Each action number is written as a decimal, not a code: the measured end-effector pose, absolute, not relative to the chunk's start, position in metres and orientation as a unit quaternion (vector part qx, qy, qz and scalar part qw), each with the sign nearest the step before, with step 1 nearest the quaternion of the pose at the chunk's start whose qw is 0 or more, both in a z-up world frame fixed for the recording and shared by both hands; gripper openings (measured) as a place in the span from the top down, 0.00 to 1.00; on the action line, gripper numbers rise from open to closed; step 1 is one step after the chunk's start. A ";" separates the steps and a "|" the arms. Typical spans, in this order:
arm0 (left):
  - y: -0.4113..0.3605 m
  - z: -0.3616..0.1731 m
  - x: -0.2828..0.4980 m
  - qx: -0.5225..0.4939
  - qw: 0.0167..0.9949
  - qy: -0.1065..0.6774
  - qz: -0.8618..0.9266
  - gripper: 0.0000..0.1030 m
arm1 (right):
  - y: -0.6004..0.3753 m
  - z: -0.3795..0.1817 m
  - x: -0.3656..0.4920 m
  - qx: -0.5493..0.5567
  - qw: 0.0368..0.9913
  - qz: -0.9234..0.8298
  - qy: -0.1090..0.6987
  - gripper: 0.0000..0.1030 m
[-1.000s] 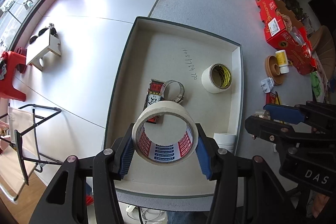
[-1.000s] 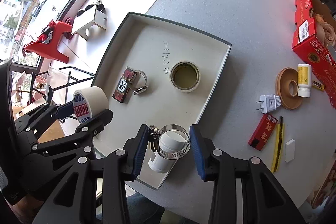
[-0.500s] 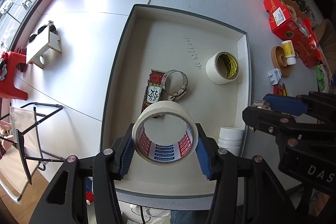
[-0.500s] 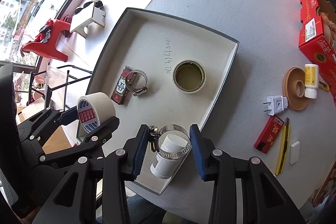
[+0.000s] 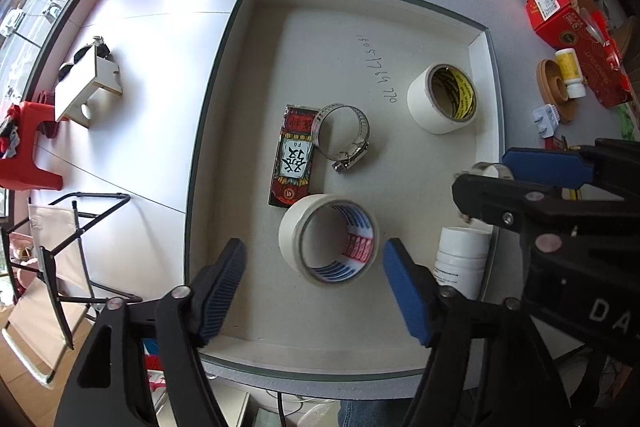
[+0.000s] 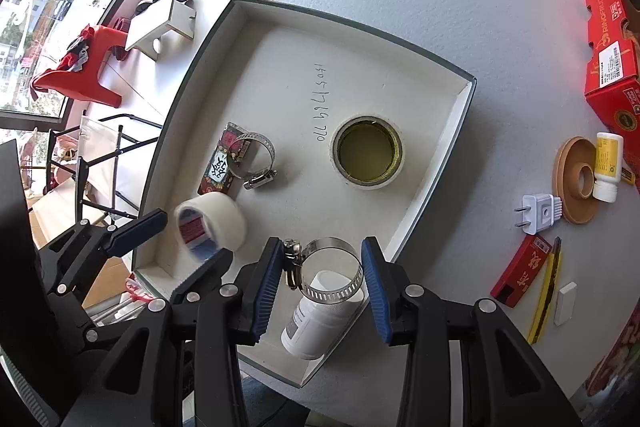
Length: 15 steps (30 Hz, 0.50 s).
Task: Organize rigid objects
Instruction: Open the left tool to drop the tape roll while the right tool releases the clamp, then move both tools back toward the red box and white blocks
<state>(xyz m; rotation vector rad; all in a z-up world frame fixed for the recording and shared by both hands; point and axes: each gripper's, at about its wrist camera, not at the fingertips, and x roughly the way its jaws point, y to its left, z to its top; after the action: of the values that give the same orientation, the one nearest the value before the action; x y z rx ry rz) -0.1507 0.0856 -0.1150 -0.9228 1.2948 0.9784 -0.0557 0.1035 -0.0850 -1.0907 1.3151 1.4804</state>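
Left wrist view: tape roll (image 5: 328,239) in tray (image 5: 490,75), left gripper (image 5: 314,283) jaws just opened, clear of it; right gripper (image 6: 320,275) loosening around hose clamp (image 6: 330,269); lift straight, avoiding white bottle (image 6: 316,315).

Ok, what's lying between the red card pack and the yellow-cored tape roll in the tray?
A metal hose clamp, leaning on the card pack; bare tray floor beyond to the roll. Left wrist view.
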 end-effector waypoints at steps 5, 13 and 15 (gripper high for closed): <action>0.081 -0.117 -0.153 -0.413 0.594 0.549 0.417 0.14 | 0.100 -0.082 -0.049 -0.430 0.432 0.592 0.528 0.23; 0.076 -0.116 -0.147 -0.423 0.604 0.537 0.410 0.00 | 0.078 -0.081 -0.020 -0.411 0.443 0.574 0.552 0.01; 0.076 -0.118 -0.147 -0.425 0.605 0.539 0.404 0.00 | 0.070 -0.083 -0.010 -0.405 0.445 0.567 0.563 0.01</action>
<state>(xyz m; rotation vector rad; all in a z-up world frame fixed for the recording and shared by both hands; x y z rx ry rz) -0.1466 0.0763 -0.1176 -0.9826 1.2460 0.9333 -0.0098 0.0704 -0.0834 -1.0048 1.3945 1.4046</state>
